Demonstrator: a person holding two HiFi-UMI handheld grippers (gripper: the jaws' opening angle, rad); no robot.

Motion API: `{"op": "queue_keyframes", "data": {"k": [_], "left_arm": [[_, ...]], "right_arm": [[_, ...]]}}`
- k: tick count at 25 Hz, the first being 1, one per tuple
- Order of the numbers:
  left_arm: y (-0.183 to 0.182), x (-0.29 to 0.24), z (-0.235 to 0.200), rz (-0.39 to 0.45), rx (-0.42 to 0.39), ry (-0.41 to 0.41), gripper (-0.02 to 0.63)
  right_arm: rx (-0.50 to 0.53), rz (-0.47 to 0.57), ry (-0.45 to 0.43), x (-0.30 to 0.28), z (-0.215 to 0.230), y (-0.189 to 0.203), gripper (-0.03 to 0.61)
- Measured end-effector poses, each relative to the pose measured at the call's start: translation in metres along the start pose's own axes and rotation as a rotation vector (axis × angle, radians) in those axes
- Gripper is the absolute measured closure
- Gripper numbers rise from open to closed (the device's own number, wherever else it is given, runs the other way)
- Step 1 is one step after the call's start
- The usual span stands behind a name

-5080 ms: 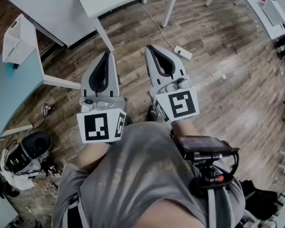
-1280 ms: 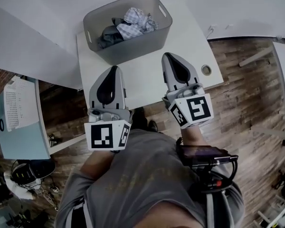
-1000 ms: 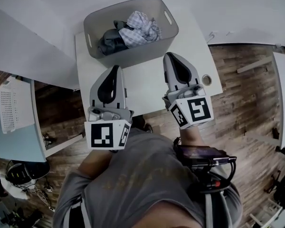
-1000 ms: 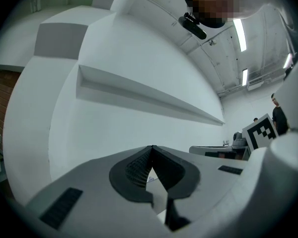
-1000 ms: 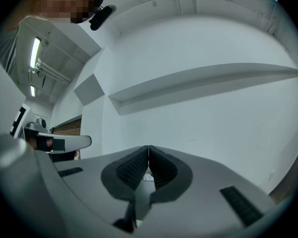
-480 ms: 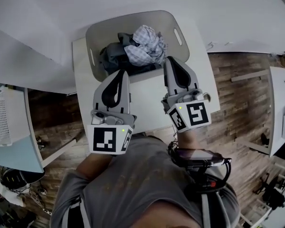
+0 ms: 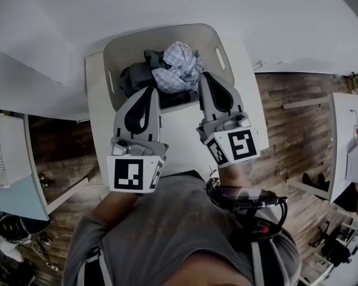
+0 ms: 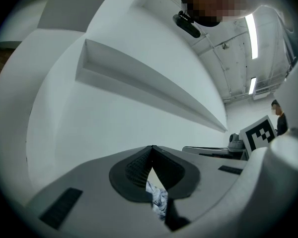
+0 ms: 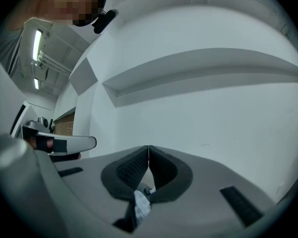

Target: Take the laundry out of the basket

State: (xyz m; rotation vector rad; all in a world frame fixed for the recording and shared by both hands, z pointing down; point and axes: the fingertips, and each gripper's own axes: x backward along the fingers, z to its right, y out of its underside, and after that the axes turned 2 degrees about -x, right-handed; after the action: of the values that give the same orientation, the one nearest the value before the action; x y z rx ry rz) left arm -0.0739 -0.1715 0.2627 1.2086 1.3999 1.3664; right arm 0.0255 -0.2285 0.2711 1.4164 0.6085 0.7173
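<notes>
0 pieces out yet: checked cloth (image 7: 178,70) and dark garment (image 7: 137,77) sit in the basket (image 7: 115,47), your left gripper (image 7: 149,92) and right gripper (image 7: 205,77) at its near rim, both closed, empty.

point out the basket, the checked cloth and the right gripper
basket (image 7: 137,39), head view, far wall
checked cloth (image 7: 178,64), head view, middle of the bundle
right gripper (image 7: 204,76), head view, closed jaw tips
</notes>
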Motion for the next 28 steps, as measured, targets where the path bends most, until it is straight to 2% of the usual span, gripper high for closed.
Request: {"op": "queue_keyframes", "data": {"k": [11,19,25,28], "left_arm": [[-0.016,-0.032,-0.025,0.034,-0.035,-0.071,0.606],[-0.017,-0.068,-0.052,0.038,0.017,-0.101,0.606],[-0.005,-0.091,-0.076,0.014,0.051,-0.102,0.606],[0.003,-0.098,-0.083,0.001,0.094,-0.092,0.606]], "right_arm": [[0.027,0.025,-0.059,-0.04,0.02,-0.015,0.571],[0.043,-0.003,-0.079,-0.087,0.039,-0.004,0.569],[0.033,-0.092,-0.115,-0.122,0.048,0.023,0.569],[0.071,-0.174,-0.115,-0.135,0.054,0.043,0.568]]}}
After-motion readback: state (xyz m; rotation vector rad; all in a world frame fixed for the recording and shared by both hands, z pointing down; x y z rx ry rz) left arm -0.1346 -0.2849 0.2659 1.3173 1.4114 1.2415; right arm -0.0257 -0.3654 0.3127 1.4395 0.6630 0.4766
